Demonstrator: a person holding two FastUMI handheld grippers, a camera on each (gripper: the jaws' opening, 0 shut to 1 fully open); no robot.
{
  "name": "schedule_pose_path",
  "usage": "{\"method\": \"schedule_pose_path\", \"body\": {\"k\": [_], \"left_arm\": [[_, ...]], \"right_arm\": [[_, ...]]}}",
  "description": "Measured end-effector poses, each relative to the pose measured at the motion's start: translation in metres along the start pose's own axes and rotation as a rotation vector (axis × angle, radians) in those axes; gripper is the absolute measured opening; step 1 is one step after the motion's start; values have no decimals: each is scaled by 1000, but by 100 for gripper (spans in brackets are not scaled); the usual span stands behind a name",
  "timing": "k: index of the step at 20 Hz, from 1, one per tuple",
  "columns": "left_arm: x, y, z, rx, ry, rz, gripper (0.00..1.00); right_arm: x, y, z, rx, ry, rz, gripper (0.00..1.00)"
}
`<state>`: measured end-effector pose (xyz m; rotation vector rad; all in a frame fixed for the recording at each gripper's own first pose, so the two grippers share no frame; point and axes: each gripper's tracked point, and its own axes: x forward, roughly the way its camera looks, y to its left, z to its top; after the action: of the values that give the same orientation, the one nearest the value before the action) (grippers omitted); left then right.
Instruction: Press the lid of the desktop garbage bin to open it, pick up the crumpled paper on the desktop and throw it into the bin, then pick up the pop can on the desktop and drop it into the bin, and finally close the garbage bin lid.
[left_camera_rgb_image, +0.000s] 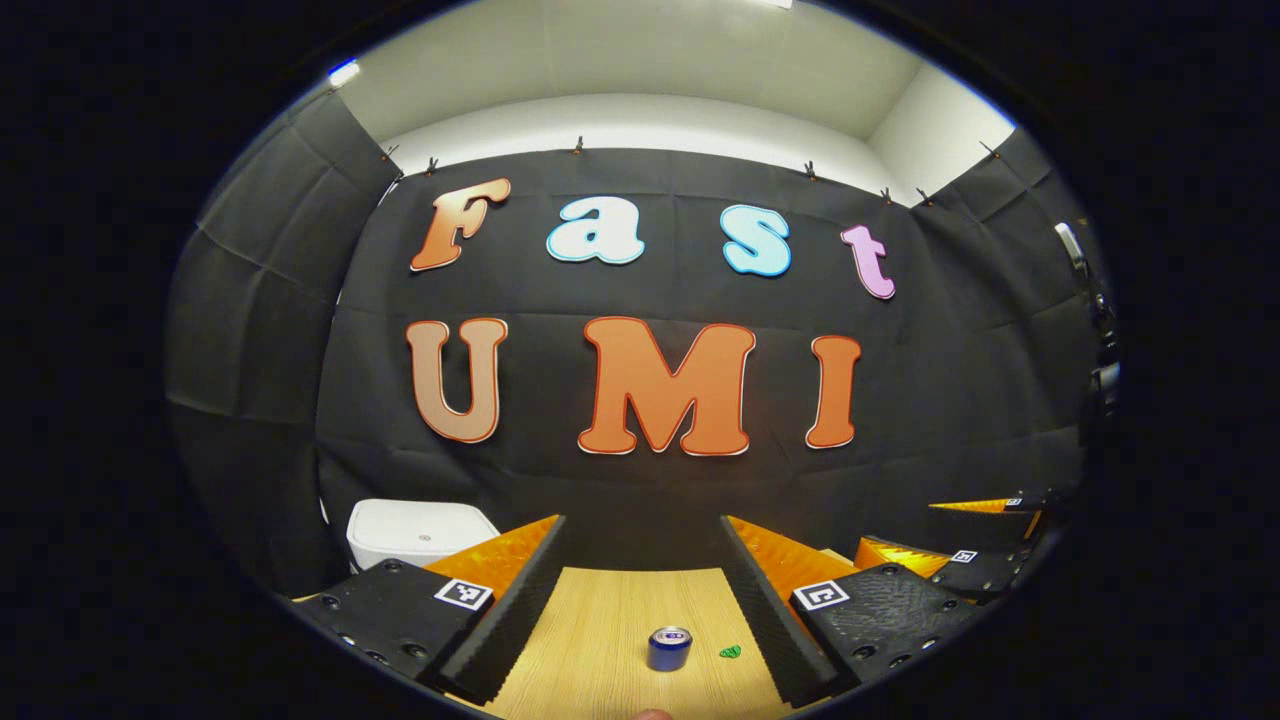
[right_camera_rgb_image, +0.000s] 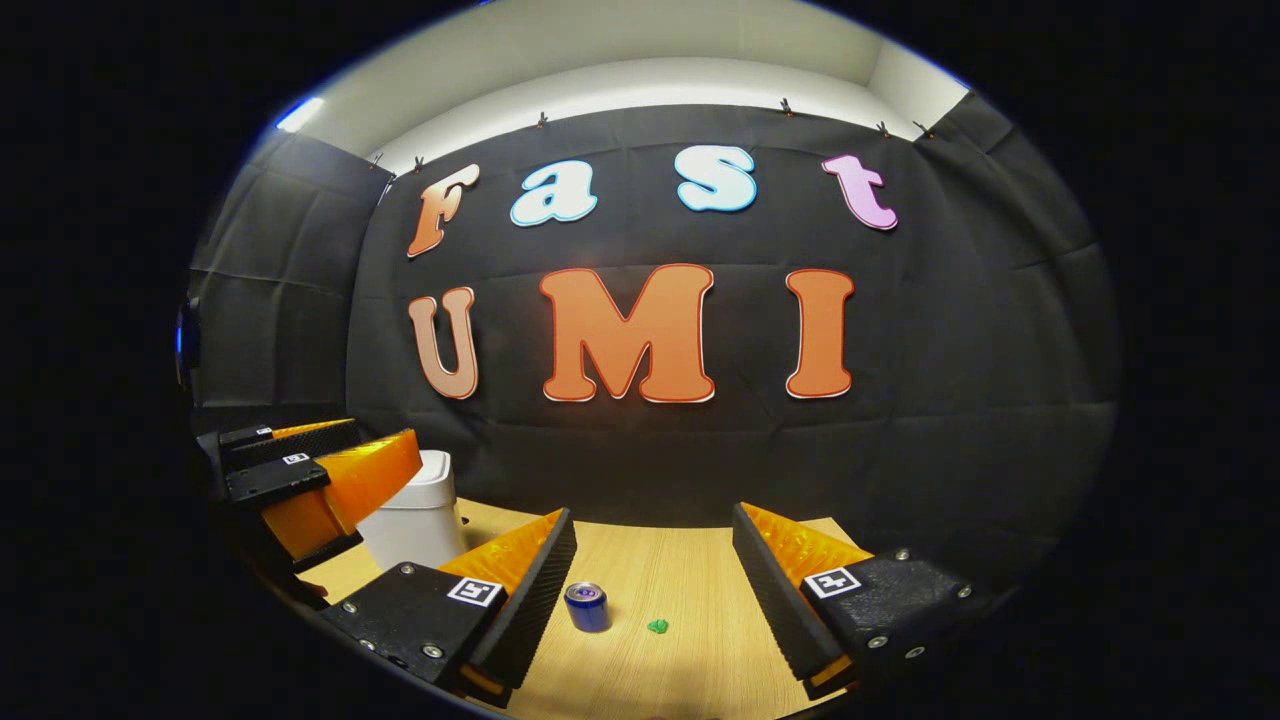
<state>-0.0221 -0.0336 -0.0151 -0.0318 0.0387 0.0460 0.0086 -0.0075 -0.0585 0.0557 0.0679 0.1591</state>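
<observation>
A small blue pop can (left_camera_rgb_image: 669, 648) stands upright on the wooden desktop (left_camera_rgb_image: 600, 640), between and below my left gripper's (left_camera_rgb_image: 643, 520) open fingers. A tiny green crumpled paper (left_camera_rgb_image: 731, 652) lies just right of the can. The white garbage bin (left_camera_rgb_image: 420, 535) sits at the back left with its lid down. In the right gripper view the can (right_camera_rgb_image: 587, 606) and the paper (right_camera_rgb_image: 657, 627) lie between my open right gripper's (right_camera_rgb_image: 654, 510) fingers, nearer its left finger. The bin (right_camera_rgb_image: 415, 520) is partly hidden behind the left gripper (right_camera_rgb_image: 385, 435). Both grippers hover above the desk, holding nothing.
The right gripper (left_camera_rgb_image: 950, 530) hangs at the right of the left gripper view, level with my left one. The black cloth wall closes off the desk's far edge right behind the bin. The desktop (right_camera_rgb_image: 700, 600) stretches right of the can.
</observation>
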Motion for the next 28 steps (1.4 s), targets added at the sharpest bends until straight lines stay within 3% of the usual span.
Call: {"method": "schedule_pose_path", "body": {"k": [5,8,12,16,19,25,28], "left_arm": [[4,7,1,8,12,38,93],[6,1,-6,13,41,4,93],[11,16,7,25,5,43,92],[20,25,7,14,6,55,87],[27,34,8,12,9,70,78],[42,89,38,66,-39,187,62],[50,121,46,114,-42,248,48]], "right_arm": [[6,-3,-4,15,5,-10,94],[12,-2,-4,20,7,-13,94],[17,-1,-6,16,6,-9,94],[23,-3,-8,17,14,-12,94],[28,-4,-8,14,15,-15,94],[41,-3,-14,16,35,-5,94],[46,-1,-18,22,43,3,94]]}}
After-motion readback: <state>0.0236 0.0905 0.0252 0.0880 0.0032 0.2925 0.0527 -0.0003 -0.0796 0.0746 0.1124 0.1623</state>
